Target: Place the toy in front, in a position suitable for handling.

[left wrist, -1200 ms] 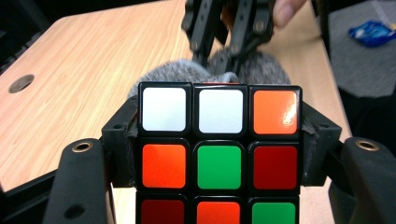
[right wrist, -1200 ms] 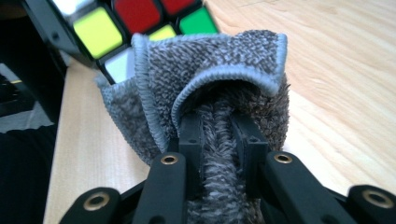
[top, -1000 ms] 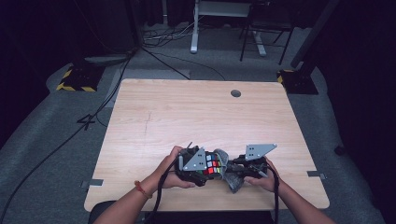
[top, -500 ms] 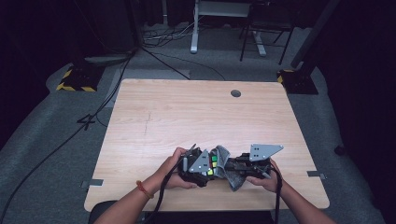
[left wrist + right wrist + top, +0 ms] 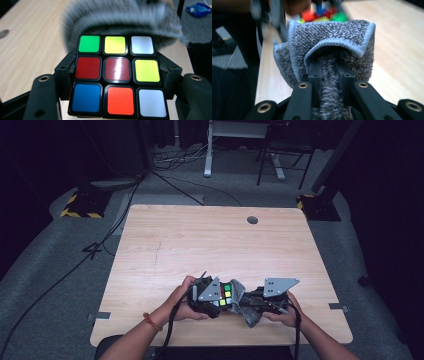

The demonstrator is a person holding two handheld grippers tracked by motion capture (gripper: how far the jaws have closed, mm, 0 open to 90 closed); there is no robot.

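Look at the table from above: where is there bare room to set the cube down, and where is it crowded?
The table is bare between its far edge with the round hole and the hands, and along both side edges. The crowded spot is the near middle, where the left gripper holds the cube against the cloth pinched in the right gripper.

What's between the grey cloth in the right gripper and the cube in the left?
Nothing visible. The grey microfibre cloth, pinched in the right gripper, sits right against the multicoloured puzzle cube clamped by the left gripper.
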